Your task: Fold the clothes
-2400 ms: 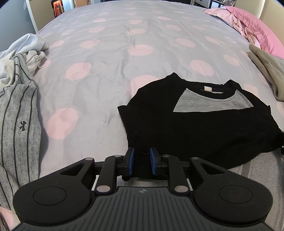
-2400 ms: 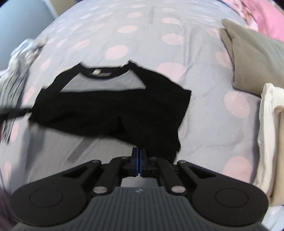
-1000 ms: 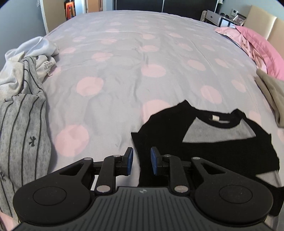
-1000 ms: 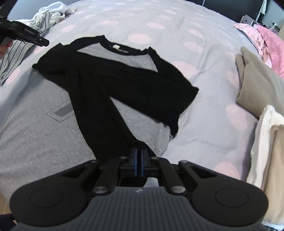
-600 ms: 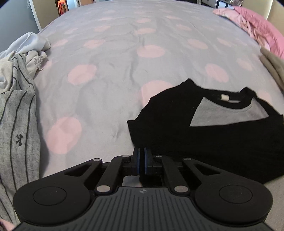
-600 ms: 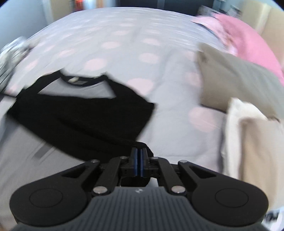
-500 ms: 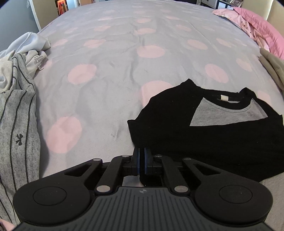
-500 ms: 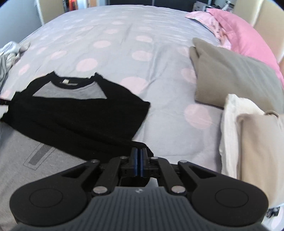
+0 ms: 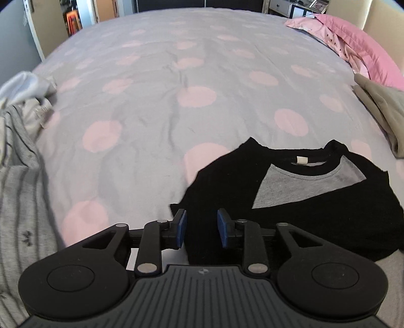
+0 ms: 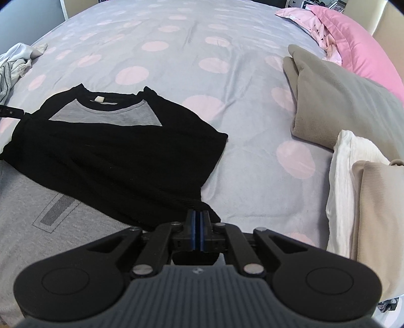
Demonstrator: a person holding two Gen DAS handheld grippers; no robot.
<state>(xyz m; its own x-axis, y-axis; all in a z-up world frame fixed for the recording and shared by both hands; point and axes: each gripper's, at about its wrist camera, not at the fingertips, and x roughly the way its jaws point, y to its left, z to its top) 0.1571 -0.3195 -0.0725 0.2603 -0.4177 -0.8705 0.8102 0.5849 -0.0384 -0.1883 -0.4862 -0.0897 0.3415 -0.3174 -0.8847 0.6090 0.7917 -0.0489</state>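
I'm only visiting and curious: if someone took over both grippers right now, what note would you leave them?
Left gripper: jaws opening, black sleeve fabric between them, not pinched.
Right gripper: shut on the other black sleeve end.
The black and grey shirt lies flat on the dotted bedspread, both sleeves folded across its body.
Folded clothes sit to the right; unfolded ones to the left.
Left: release the right sleeve, fold the body, stack it.

Grey bedspread with pink dots covers the bed, pink pillow at far right, dark furniture past the bed's far end, doorway with shelving at far left, all well apart.
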